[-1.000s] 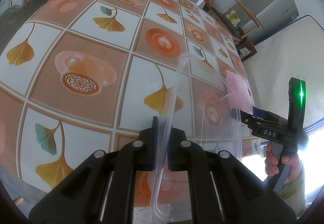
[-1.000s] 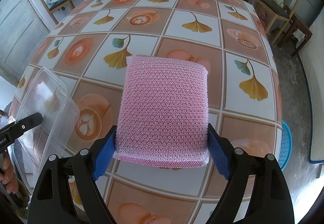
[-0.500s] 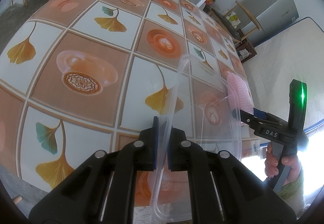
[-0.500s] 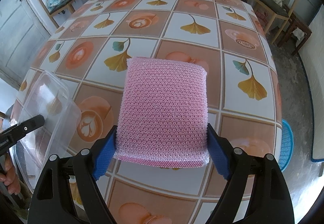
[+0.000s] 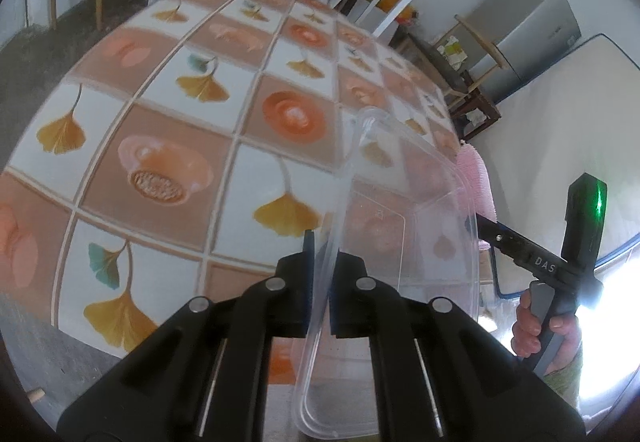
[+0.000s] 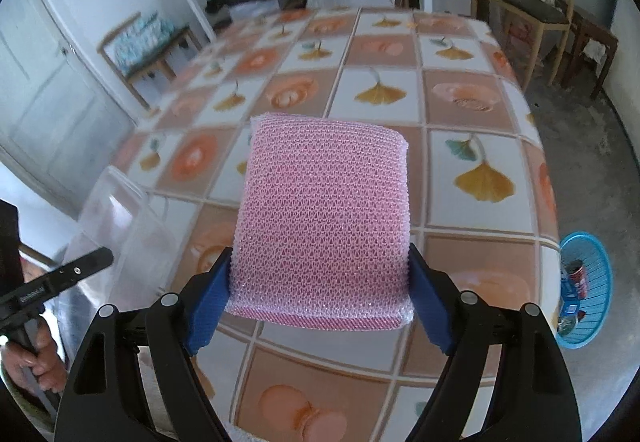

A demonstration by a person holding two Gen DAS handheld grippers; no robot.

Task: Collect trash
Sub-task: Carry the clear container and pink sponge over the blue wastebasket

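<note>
Right hand-held gripper point(image 6: 320, 294) clamped on pink sponge point(image 6: 324, 218); blue basket point(image 6: 588, 306) on floor, lower right. Left hand-held gripper point(image 5: 320, 274) pinches clear lid point(image 5: 400, 242).

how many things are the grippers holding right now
2. The left gripper is shut on the rim of a clear plastic container, held above the table. The right gripper grips a pink mesh sponge by its sides, also above the table.

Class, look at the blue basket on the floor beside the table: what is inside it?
The blue basket holds a red-and-dark can and some blue-and-white packaging. Its left side is hidden behind the table edge, so anything there cannot be seen.
</note>
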